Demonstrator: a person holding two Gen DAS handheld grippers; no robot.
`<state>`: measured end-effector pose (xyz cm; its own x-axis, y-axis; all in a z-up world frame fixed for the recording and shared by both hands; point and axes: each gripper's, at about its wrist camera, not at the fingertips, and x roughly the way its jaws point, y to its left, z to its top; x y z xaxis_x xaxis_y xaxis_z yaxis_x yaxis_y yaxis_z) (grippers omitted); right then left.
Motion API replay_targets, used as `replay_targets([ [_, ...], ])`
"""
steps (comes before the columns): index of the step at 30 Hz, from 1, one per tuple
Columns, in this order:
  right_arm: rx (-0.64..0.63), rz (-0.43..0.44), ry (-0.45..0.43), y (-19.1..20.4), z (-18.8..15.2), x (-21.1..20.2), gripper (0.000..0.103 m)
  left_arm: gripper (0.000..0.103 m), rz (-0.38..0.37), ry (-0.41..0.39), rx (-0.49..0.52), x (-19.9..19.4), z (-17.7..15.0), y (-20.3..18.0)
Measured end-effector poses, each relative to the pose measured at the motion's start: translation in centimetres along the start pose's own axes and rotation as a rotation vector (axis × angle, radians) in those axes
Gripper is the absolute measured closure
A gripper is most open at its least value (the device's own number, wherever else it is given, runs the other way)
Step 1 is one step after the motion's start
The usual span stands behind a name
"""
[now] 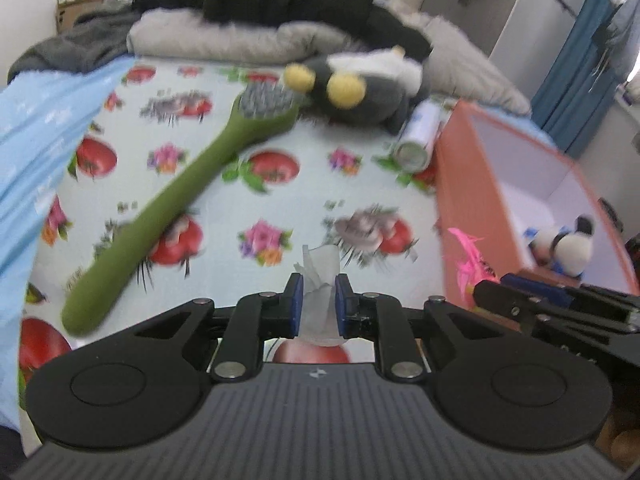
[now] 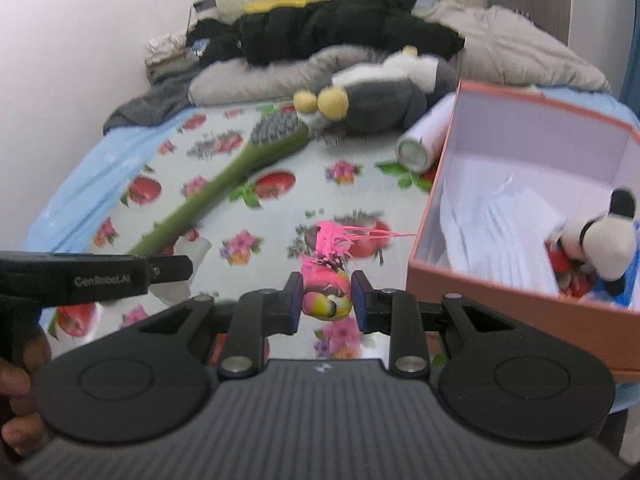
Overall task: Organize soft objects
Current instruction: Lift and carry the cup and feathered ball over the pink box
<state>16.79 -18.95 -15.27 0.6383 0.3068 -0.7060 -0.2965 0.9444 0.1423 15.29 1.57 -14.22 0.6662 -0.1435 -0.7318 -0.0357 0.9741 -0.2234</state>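
My left gripper [image 1: 318, 300] is shut on a crumpled white tissue [image 1: 320, 276] and holds it above the flowered bed sheet. My right gripper [image 2: 326, 300] is shut on a small pink and yellow soft toy [image 2: 326, 296] with pink strings, left of the orange box [image 2: 448, 216]. The box also shows in the left wrist view [image 1: 460, 184]. Inside it lie white paper and a small black-and-white plush [image 2: 600, 240]. A grey plush with yellow feet [image 1: 360, 88] lies at the far end of the sheet.
A long green brush [image 1: 180, 200] lies slantwise on the sheet. A white cylindrical bottle [image 1: 416, 136] lies beside the box's far corner. Grey and black bedding [image 1: 260, 20] is piled at the head of the bed. A blue blanket [image 1: 32, 160] lies along the left.
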Motion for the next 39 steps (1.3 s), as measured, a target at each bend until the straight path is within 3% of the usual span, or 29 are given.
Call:
replay_targets([
  [11,-0.016,0.011,-0.160,0.2,3.9,-6.4,0.074,0.083,-0.094,-0.162,0.016,-7.8,4.3,-3.4],
  [20,-0.029,0.006,-0.272,-0.3,6.3,-10.9,0.074,0.083,-0.165,-0.237,0.050,-11.0,6.6,-6.9],
  [29,-0.006,-0.054,-0.349,-3.1,7.5,-14.1,0.074,0.083,-0.262,-0.245,0.100,-10.5,8.2,-11.5],
  [39,0.059,-0.129,-0.352,-8.0,7.6,-14.8,0.074,0.083,-0.348,-0.166,0.170,-5.5,9.5,-17.6],
])
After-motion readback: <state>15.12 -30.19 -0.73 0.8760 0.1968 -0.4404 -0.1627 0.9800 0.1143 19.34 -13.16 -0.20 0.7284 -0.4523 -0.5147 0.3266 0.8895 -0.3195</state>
